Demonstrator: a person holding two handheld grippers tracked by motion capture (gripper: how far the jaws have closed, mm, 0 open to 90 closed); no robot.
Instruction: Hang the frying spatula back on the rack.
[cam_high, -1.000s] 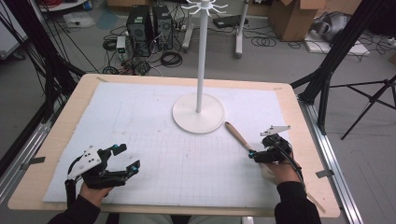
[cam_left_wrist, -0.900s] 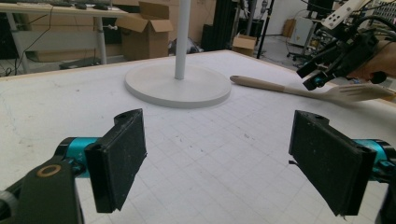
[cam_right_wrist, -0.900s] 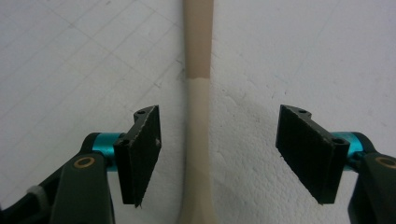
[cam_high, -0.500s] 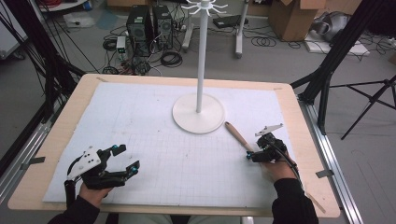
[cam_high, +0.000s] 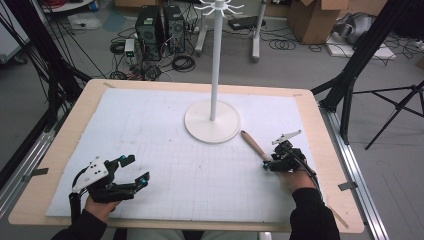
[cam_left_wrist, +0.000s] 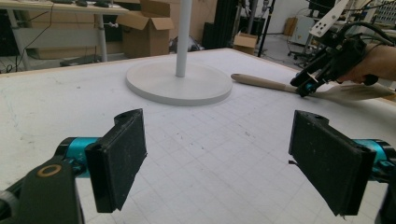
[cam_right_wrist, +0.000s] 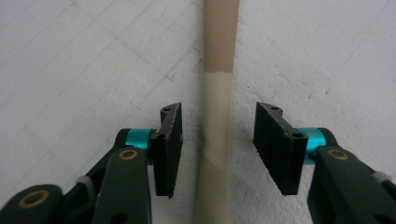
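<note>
Pale wood, two-toned: the wooden utensil (cam_high: 256, 145) lies flat on the white grid mat (cam_high: 165, 150), just right of the round base of the white stand (cam_high: 212, 121), its handle running on a slant toward my right hand. In the right gripper view the handle (cam_right_wrist: 217, 116) passes straight up between the two black jaws, with a clear gap of mat showing on either side; the pads do not press it. My right gripper (cam_high: 274, 162) sits low over the handle, part open, and its jaws have just been closing in on the utensil between them. From the left gripper view that same gripper (cam_left_wrist: 310, 81) is at the handle, the broad end of the utensil lying beyond it toward the table's edge.

My left gripper (cam_high: 134, 171) rests well apart at the near left of the mat, jaws spread wide, nothing between them but bare grid. The mat covers a light plywood table (cam_high: 320, 130).
</note>
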